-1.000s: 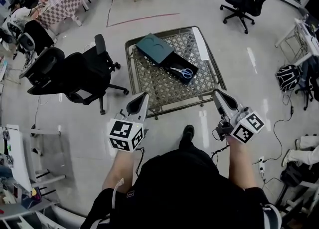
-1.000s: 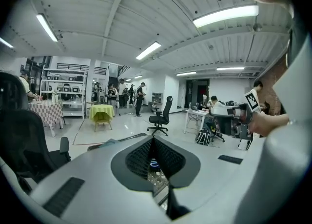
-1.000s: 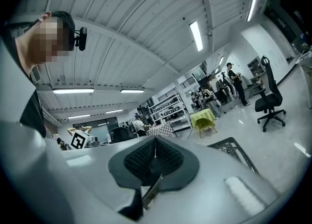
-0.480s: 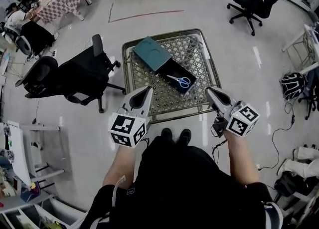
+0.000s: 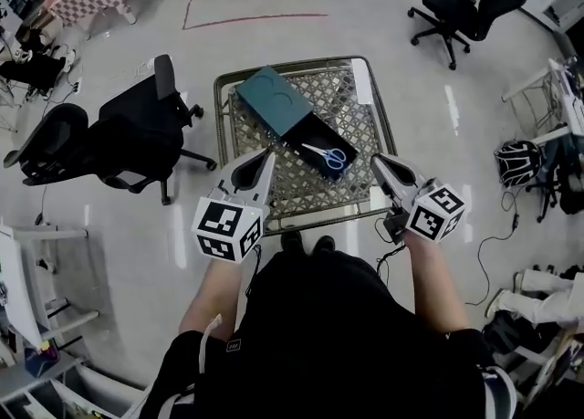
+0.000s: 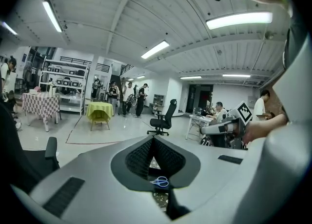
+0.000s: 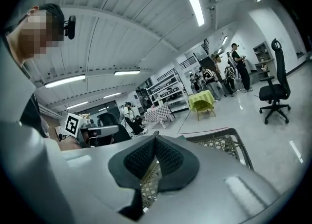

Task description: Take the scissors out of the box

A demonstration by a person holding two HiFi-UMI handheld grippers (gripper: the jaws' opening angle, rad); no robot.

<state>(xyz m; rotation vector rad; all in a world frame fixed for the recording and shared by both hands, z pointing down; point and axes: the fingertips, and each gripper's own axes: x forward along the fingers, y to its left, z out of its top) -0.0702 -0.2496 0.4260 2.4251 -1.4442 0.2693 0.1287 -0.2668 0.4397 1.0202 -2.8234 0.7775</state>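
Blue-handled scissors (image 5: 328,154) lie in an open black box (image 5: 308,137) on a lattice-top table (image 5: 292,63). The box's teal lid (image 5: 274,100) rests askew over its far end. My left gripper (image 5: 268,156) hovers over the table's near left part, left of the box, its tips together with nothing between them. In the left gripper view the scissors (image 6: 160,182) show through the gap below the left gripper's (image 6: 153,140) tips. My right gripper (image 5: 375,160) is shut and empty at the table's near right edge, right of the scissors. In its own view the right gripper (image 7: 155,138) points along the table (image 7: 239,142).
A black office chair (image 5: 128,130) stands close to the table's left side, and another chair (image 5: 456,2) is at the far right. A backpack (image 5: 517,162) and cables lie on the floor to the right. People stand far off near a yellow-covered table (image 6: 99,112).
The person has stepped up to the table. Both grippers have moved forward, from short of its near edge to over that edge on either side of the box. Their jaws have not changed.
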